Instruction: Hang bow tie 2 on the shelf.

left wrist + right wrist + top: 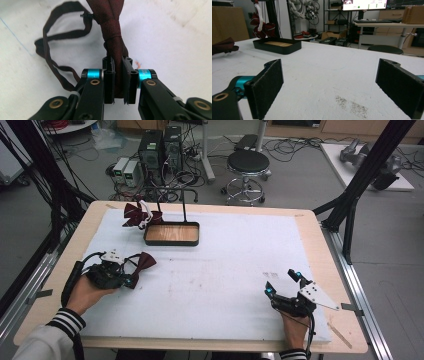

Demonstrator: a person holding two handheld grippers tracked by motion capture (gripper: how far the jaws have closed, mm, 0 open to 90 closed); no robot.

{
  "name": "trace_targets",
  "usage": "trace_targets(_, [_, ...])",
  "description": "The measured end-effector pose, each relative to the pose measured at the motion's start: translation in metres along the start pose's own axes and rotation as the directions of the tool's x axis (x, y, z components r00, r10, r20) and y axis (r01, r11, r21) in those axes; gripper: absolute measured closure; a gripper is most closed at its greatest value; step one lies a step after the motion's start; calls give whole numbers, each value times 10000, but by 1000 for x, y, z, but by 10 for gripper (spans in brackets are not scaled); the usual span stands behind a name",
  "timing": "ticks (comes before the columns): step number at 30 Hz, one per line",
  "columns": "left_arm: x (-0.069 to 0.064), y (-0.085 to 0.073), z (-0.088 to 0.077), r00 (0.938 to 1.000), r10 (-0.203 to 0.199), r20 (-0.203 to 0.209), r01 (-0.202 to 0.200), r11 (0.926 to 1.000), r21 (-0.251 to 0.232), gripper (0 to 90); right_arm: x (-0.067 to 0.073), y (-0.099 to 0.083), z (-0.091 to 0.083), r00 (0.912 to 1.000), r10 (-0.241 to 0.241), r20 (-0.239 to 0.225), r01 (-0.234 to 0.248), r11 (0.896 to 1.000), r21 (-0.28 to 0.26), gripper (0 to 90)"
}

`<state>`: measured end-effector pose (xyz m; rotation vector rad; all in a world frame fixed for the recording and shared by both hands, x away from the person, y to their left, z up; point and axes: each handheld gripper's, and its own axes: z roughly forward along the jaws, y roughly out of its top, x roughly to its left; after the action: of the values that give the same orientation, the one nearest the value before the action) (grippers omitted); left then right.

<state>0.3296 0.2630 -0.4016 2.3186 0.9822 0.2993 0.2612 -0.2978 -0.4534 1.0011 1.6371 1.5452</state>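
A dark red bow tie (143,261) lies on the white mat at the left. My left gripper (131,279) is shut on one of its wings. In the left gripper view the pads (109,82) pinch the folded red cloth, with the bow tie's knot (111,30) just beyond the left gripper (117,63) and its thin strap (47,50) looped on the mat to the left. My right gripper (281,281) rests near the front right of the mat, open and holding nothing. Between the wide-apart pads (268,85) of the right gripper (332,87) is bare mat.
A black tray (172,241) with a wooden floor sits at the back of the mat, a thin black hooked stand (184,205) rising by it. A second red bow tie (136,215) with a white strap hangs at the tray's left end. The tray (287,48) also appears ahead of the right gripper.
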Motion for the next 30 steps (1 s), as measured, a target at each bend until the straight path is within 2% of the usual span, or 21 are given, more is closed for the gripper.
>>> trace_targets(4, [-1, 4, -6, 10000, -24, -70, 19, 9973, -738, 816, 0, 0, 0, 10000, -5, -12, 5, 10000, -4, 69])
trace_targets(8, [-2, 8, -10, 9997, -63, 254, 101, 9884, -1515, 815, 0, 0, 0, 10000, 3, -17, -3, 10000, -7, 69])
trace_targets(19, [-6, 15, -14, 9999, -13, 127, 46, 9657, -2594, 815, 0, 0, 0, 10000, 10, -20, -10, 10000, -13, 69])
trace_targets(22, [-6, 18, -16, 9997, 22, 249, 57, 9505, -3108, 815, 0, 0, 0, 10000, -6, -5, 6, 10000, -2, 69])
trace_targets(25, [-6, 21, -19, 9998, 3, 202, 69, 9348, -3551, 814, 0, 0, 0, 10000, -2, -6, 2, 10000, -4, 69])
trace_targets(26, [-7, 23, -21, 10000, -39, 91, 70, 9285, -3714, 814, 0, 0, 0, 10000, -13, 4, 13, 10000, -4, 69])
trace_targets(28, [-7, 26, -22, 10000, -56, 20, 59, 9212, -3890, 814, 0, 0, 0, 10000, -8, 6, 8, 10000, 0, 69])
trace_targets(30, [-7, 29, -23, 9998, -202, -48, 164, 9083, -4179, 814, 0, 0, 0, 10000, -8, 5, 8, 10000, -3, 69])
